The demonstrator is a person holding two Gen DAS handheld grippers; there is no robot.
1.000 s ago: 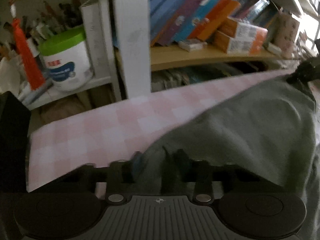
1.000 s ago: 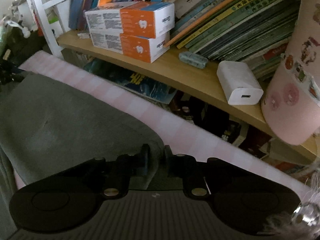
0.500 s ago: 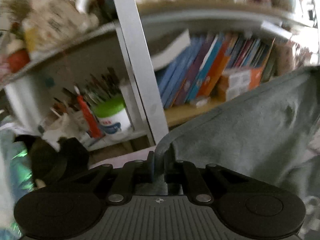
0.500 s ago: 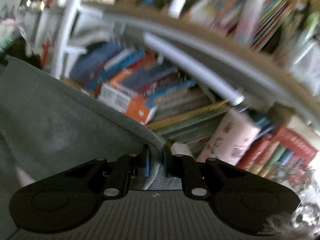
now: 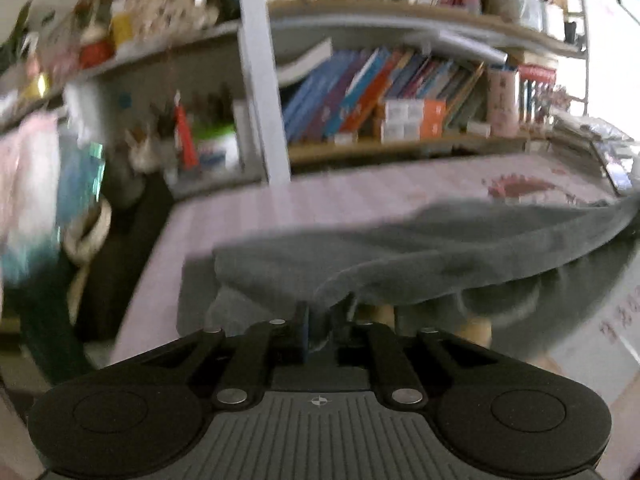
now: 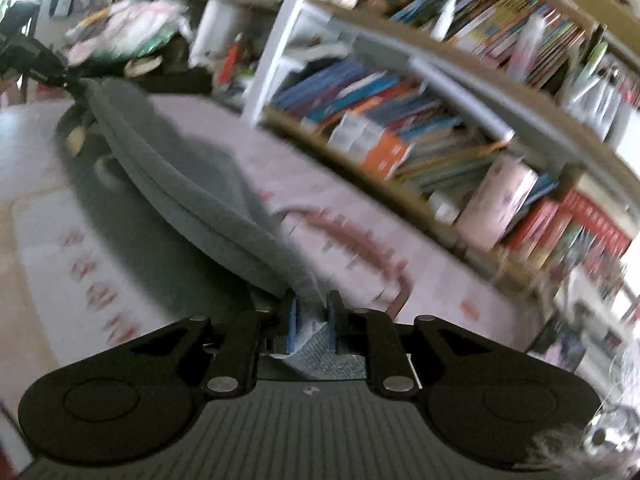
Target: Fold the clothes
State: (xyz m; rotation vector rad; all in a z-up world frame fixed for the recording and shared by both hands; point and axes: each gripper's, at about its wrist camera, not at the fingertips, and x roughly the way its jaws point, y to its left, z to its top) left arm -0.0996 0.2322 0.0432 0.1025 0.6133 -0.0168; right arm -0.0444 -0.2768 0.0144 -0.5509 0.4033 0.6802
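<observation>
Left wrist: pink checked tablecloth (image 5: 360, 196), crowded bookshelf (image 5: 400, 92) behind, both jaws pinching grey garment (image 5: 440, 256), lately easing wider.

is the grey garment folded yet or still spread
Mid-fold, doubled over: the grey garment shows two stacked edges, strung between the left tongs and right tongs.

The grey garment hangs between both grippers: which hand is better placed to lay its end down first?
Probably the left. The grey garment by the left gripper already droops onto the pink table cover, while the right gripper holds its end lifted and taut.
</observation>
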